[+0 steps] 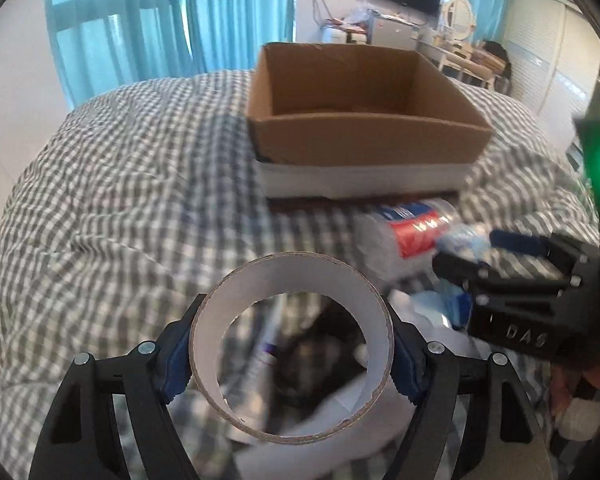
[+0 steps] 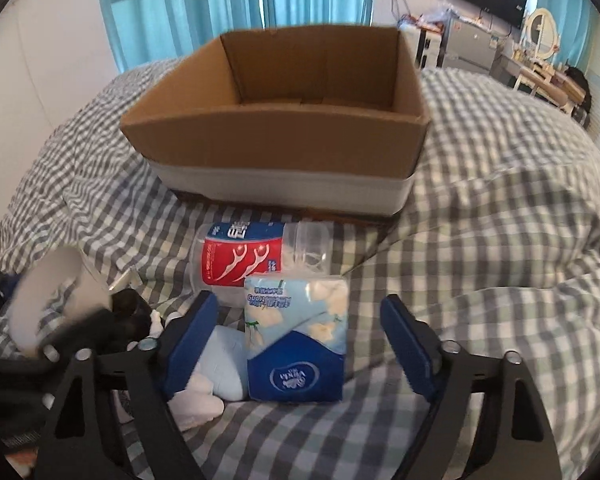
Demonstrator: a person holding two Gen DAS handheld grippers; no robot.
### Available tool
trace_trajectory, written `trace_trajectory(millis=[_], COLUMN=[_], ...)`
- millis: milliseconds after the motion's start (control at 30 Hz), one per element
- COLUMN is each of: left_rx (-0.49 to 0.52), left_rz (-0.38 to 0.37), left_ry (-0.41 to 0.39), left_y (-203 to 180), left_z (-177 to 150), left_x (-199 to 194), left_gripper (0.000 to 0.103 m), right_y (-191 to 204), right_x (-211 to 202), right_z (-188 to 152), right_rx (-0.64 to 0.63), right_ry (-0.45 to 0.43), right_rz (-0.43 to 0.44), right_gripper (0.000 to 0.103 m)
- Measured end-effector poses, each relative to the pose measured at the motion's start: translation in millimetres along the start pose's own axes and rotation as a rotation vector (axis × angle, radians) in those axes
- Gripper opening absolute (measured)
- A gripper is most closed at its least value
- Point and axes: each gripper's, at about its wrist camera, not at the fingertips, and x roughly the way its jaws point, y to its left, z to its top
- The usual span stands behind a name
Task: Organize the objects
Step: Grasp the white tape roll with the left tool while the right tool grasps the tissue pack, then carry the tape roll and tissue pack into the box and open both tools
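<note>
On a checked bed, the left gripper clamps a tape roll by its sides, lifted above the clutter and short of the open box ahead. The right gripper stands wide open, straddling a blue tissue pack that lies just in front of a floss tub. The tub lies on its side near the box. To do this well, I would carry the roll level over the near box wall before letting go, and lower the right gripper squarely on the pack so the soft wrapper does not slip sideways.
</note>
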Motion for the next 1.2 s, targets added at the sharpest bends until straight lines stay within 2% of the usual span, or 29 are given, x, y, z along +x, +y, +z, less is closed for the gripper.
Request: trace_trajectory(millis=[167,433,633,900,1000,1200], left_rx=[-0.026,-0.046,-0.041,-0.014,-0.017,0.014], left_rz=[0.011,-0.017,0.003,0.018,-0.003,-0.021], left_ry=[0.015,-0.001,-0.065,-0.129,-0.127,-0.125], left_y=[14.5,17.8,19.3,14.6,11.9,0.7], left_z=[5.1,5.3,9.5,22.6,27.5,40.3], left_x=[11.1,4.0,-26.8,-66.5,-71.2,-81.1], left_gripper=[0.08,0.08,0.08,0.08,0.08,0.08], right_y=[0.6,6.5,8.3,26.2,35.5,39.5], right_x=[15.6,2.6,-40.5,-101.8,-120.0,-146.9], right_z=[0.4,-4.2,-7.2,-2.6,1.9,11.1], right_rx=[0.007,-0.008,-0.045,-0.072,-0.116,-0.143], right_ry=[0.038,0.006,-0.062,-0.172,-0.202,-0.238], right_rz=[-0.002,-0.03,-0.042,-0.015,-0.036,-0.006], right_gripper=[0.052,0.052,0.052,0.052,0.052,0.052])
